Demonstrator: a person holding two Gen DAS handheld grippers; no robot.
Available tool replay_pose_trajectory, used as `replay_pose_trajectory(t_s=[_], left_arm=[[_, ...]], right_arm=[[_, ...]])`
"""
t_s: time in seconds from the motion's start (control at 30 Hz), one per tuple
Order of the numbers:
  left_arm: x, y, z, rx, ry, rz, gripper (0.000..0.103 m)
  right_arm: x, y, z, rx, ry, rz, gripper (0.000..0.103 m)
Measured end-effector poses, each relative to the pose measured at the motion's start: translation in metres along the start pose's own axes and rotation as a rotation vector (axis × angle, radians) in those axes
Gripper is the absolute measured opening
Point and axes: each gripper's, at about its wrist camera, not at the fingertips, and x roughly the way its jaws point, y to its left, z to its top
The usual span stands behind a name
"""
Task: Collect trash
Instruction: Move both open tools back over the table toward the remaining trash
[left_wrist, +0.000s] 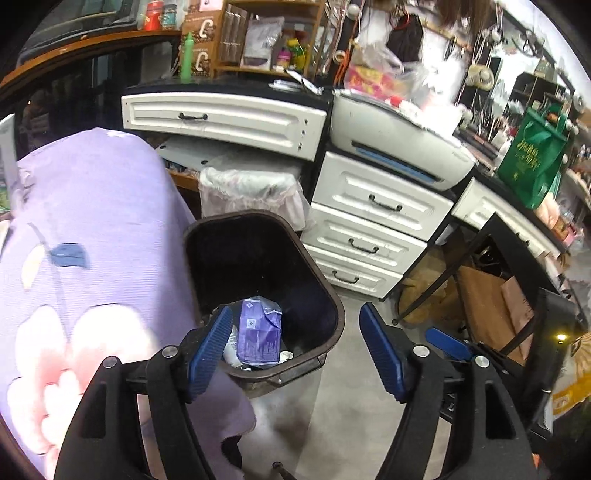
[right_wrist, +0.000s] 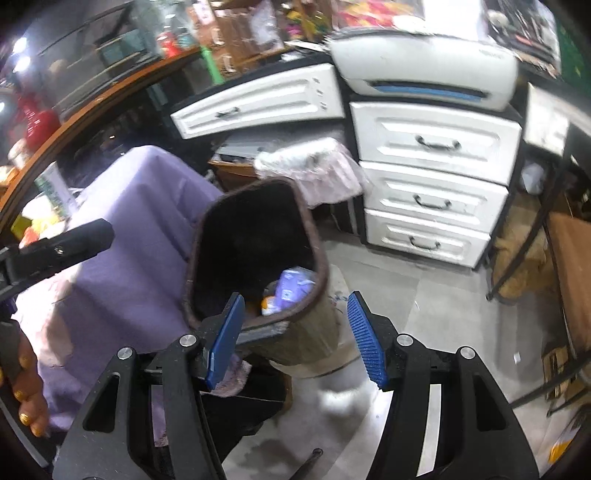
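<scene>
A dark brown trash bin (left_wrist: 334, 295) stands open on the grey floor. A crumpled purple wrapper (left_wrist: 258, 332) lies at its bottom among other white scraps. My left gripper (left_wrist: 295, 321) hovers above the bin's near rim, open, with nothing between its blue pads. In the right wrist view the same bin (right_wrist: 321, 273) tilts toward me, with the purple wrapper (right_wrist: 295, 286) inside. My right gripper (right_wrist: 295, 301) is open over the near rim and holds nothing. One of its blue fingers (left_wrist: 447, 343) shows to the right in the left wrist view.
A lilac cloth (left_wrist: 92, 221) drapes over something left of the bin. Behind it stands a second bin lined with a pale bag (left_wrist: 251, 184). White drawers (left_wrist: 369, 221), a printer (left_wrist: 399, 140), a green bag (left_wrist: 532, 158) and a black frame holding brown bags (left_wrist: 491, 306) fill the right. A hand (right_wrist: 26, 387) grips the left tool.
</scene>
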Motion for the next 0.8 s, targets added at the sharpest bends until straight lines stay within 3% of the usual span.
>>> replay_pose_trajectory(t_s=[0.13,0.33,0.5,0.6,0.8], left_arm=[[-0.037,0.019,0.001,0.000,-0.065,0.018,0.077],[-0.077,0.059,-0.003,-0.008,-0.133,0.134,0.080],[-0.104,0.105,-0.011,-0.070,-0.161,0.228,0.081],[-0.118,0.130,-0.018,-0.107,-0.174,0.285,0.083],[-0.143,0.184,-0.031,-0.203,-0.188,0.383,0.084]], right_arm=[[-0.009,0.031,0.008,-0.071,-0.014,0.037,0.059],[-0.021,0.079,0.019,-0.166,-0.033,0.123,0.059],[-0.023,0.119,0.021,-0.219,-0.032,0.187,0.060],[-0.024,0.140,0.021,-0.242,-0.034,0.220,0.069],[-0.026,0.182,0.023,-0.310,-0.043,0.279,0.070]])
